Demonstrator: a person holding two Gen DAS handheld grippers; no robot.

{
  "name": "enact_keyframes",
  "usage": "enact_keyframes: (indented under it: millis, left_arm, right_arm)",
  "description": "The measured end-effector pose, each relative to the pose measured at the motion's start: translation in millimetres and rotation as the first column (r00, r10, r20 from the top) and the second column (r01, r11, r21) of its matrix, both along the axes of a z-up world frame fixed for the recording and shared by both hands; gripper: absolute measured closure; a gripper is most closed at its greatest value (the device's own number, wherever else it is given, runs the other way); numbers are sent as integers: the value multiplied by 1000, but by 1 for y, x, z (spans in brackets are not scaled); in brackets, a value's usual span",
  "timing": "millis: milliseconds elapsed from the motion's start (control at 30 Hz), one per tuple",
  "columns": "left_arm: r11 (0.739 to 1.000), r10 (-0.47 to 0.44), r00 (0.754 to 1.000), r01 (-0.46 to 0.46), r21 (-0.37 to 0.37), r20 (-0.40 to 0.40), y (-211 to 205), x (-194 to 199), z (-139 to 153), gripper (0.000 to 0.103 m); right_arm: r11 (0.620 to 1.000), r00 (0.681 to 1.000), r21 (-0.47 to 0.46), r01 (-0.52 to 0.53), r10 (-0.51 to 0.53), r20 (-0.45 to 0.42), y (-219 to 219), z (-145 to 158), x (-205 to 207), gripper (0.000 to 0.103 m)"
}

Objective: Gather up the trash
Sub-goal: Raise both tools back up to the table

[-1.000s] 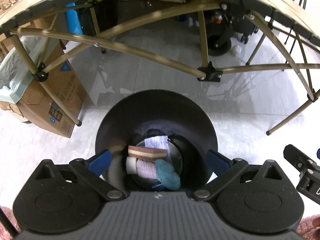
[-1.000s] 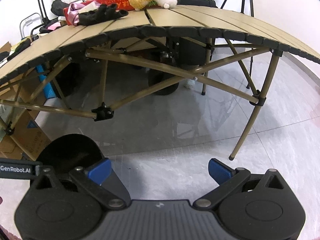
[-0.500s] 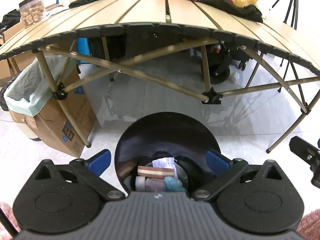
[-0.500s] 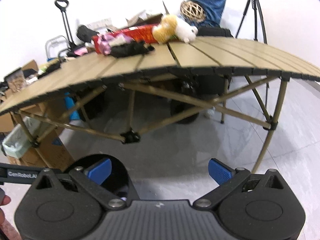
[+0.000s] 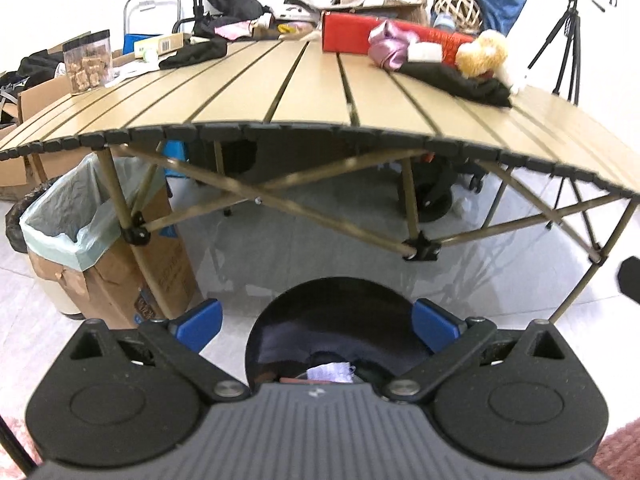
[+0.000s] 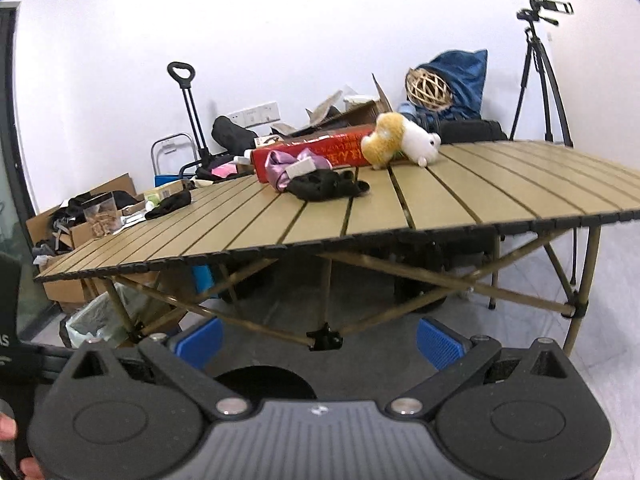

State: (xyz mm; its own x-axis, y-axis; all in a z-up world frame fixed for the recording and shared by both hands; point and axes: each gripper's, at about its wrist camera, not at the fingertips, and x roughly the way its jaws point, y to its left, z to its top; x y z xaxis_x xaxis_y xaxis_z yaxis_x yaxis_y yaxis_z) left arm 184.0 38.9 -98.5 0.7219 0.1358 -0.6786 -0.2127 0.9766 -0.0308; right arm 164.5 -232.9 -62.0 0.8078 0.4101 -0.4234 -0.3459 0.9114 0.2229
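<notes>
Going left to right: at the far left of your left wrist view a cardboard box lined with a pale green bag (image 5: pixel 60 216) stands on the floor beside the table leg. Just right of it, your left gripper (image 5: pixel 316 322) hangs with its blue pads wide apart and nothing between them, directly above the round black bin (image 5: pixel 332 312) on the floor. A scrap of white paper (image 5: pixel 330 371) and a sliver of something reddish show in its bottom, so some trash already lies inside. Above, the slatted table (image 5: pixel 312 92) carries a snack jar (image 5: pixel 87 61) at its left end, a black cloth (image 5: pixel 192 53), a red box (image 5: pixel 360 34), a pink bundle (image 5: pixel 386 49) and a plush toy (image 5: pixel 482 56) toward the right. Your right gripper (image 6: pixel 318 340) is likewise spread wide and empty, with the table's near edge ahead of it and the bin's rim (image 6: pixel 264 378) just below its left pad. My reading is that you are between a drop and the next pick. I cannot tell which tabletop items count as trash. The next move calls for choosing one, lifting a gripper clear of the table edge, and closing on it from above, avoiding the frame bars underneath.
</notes>
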Motion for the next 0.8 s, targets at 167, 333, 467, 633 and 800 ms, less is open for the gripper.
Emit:
enact_keyframes:
  millis: [167,333,467,633,800]
  left_arm:
    - [999,-35,997,36,-20,65,-1,-8,19,0]
    - [999,-44,987,48,-20,153,-3,-7,42,0]
    - [999,-45,980,49,-13,195,-2,2,59,0]
    - [999,-29,969,35,-24,247,6,20,75,0]
    - [999,-3,958,16,-41,285,13,40,86,0]
  right_arm:
    - [1000,999,22,-8,7,53,-1,14,-8,0]
    - [999,994,47,-4,-1,108,-6,35,4,0]
    - [999,993,54,-2,-4,117,-5,43,19,0]
    - [999,988,35,-10,5,152,6,53,38,0]
    - [1000,980,26,-2,-3,199,20,66,63,0]
